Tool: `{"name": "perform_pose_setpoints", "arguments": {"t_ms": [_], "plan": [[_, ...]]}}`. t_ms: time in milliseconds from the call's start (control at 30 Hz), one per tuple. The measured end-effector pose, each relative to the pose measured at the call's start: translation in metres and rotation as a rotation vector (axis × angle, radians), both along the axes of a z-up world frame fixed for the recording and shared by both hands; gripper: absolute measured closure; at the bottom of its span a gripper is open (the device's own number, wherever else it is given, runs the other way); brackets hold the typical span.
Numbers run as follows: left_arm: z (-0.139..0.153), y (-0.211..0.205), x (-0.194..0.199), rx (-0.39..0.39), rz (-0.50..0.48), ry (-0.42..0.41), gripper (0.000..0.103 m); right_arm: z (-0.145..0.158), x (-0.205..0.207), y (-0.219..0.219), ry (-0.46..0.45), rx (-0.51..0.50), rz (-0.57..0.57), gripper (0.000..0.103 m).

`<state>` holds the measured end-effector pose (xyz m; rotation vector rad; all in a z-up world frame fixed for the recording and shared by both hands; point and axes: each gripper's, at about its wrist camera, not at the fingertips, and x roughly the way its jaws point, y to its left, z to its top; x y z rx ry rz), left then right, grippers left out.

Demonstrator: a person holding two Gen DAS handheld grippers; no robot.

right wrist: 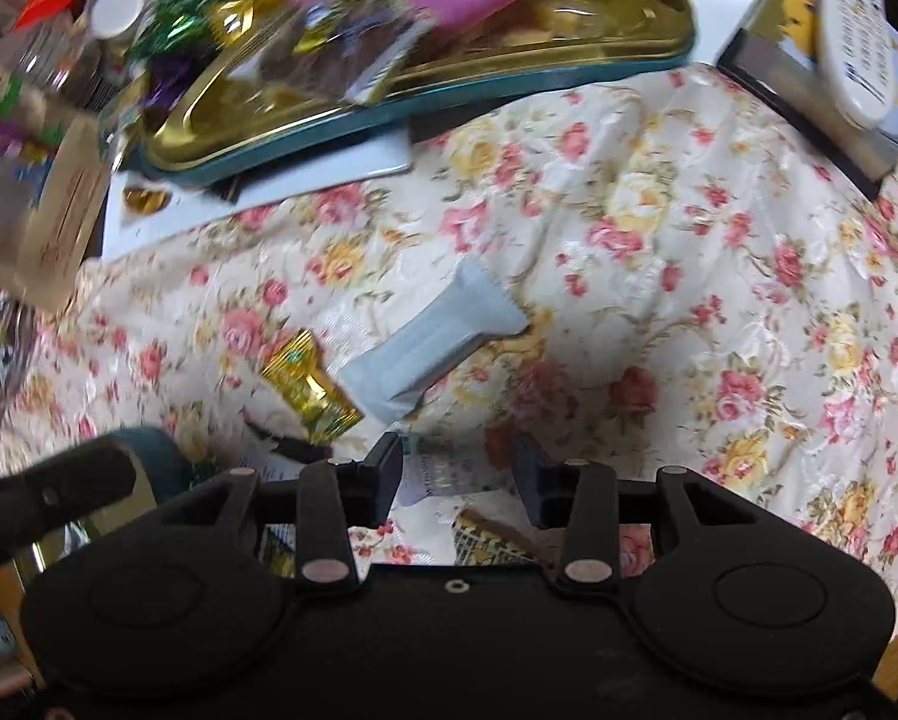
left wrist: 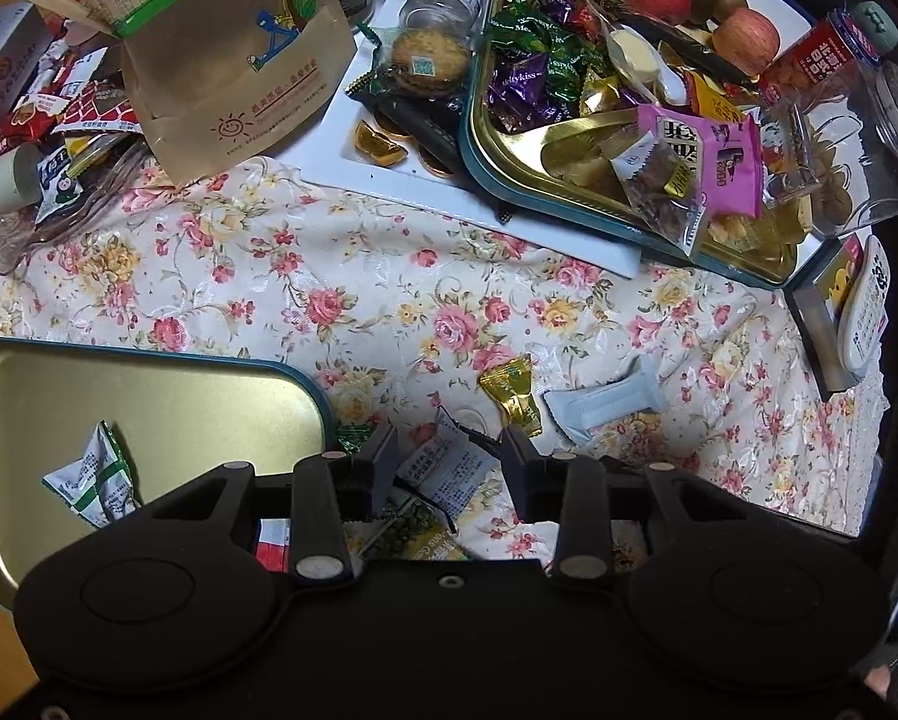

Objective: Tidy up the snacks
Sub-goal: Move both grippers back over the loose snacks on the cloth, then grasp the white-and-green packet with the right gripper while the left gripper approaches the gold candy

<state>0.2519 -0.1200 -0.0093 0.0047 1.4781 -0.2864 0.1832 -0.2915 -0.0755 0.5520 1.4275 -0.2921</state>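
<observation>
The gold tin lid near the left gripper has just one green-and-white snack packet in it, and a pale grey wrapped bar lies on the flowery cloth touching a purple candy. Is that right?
Not quite: the candy beside the pale grey bar is gold, not purple, as the left wrist view shows. The rest holds: the tin lid holds one green-and-white packet.

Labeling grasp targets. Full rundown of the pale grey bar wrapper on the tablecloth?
The pale grey bar wrapper is long, flat and matte, looks like plastic film, with crimped, flared ends; sealed as far as visible. It lies flat and diagonal on the floral tablecloth, beside a gold candy wrapper; whether they touch is unclear. Neither gripper touches it.
</observation>
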Motion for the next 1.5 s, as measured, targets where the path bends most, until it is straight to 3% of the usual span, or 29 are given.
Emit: {"name": "perform_pose_setpoints", "arguments": {"t_ms": [267, 500, 633, 733, 833, 900, 967, 1100, 1267, 1433, 1500], "plan": [[0.0, 0.004, 0.002, -0.021, 0.015, 0.017, 0.057, -0.002, 0.009, 0.017, -0.07, -0.103, 0.095, 0.06], [-0.001, 0.007, 0.004, -0.027, 0.027, 0.027, 0.057, -0.036, 0.007, 0.002, 0.049, -0.168, 0.069, 0.066], [-0.002, 0.007, 0.004, -0.033, 0.033, 0.032, 0.057, -0.033, -0.003, -0.008, 0.076, -0.175, 0.085, 0.067], [0.0, 0.006, 0.002, -0.033, 0.025, 0.028, 0.057, -0.019, -0.008, -0.012, 0.029, -0.174, 0.093, 0.067], [0.0, 0.007, 0.002, -0.03, 0.025, 0.028, 0.057, -0.001, -0.009, -0.007, -0.062, -0.125, 0.181, 0.064], [-0.001, 0.008, 0.002, -0.03, 0.029, 0.034, 0.057, 0.007, -0.009, 0.003, -0.112, -0.083, 0.27, 0.051], [-0.003, 0.009, 0.003, -0.032, 0.035, 0.043, 0.057, 0.008, -0.007, 0.018, -0.134, -0.066, 0.364, 0.051], [-0.002, 0.012, 0.004, -0.038, 0.044, 0.044, 0.057, -0.005, -0.012, 0.044, -0.107, -0.126, 0.518, 0.051], [-0.002, 0.016, 0.006, -0.045, 0.051, 0.047, 0.057, -0.022, -0.017, 0.057, -0.079, -0.243, 0.6, 0.051], [-0.002, 0.019, 0.007, -0.051, 0.057, 0.051, 0.057, -0.032, -0.015, 0.055, -0.075, -0.256, 0.595, 0.056], [-0.002, 0.02, 0.007, -0.051, 0.059, 0.053, 0.057, -0.035, -0.012, 0.05, -0.064, -0.231, 0.569, 0.071]]}}
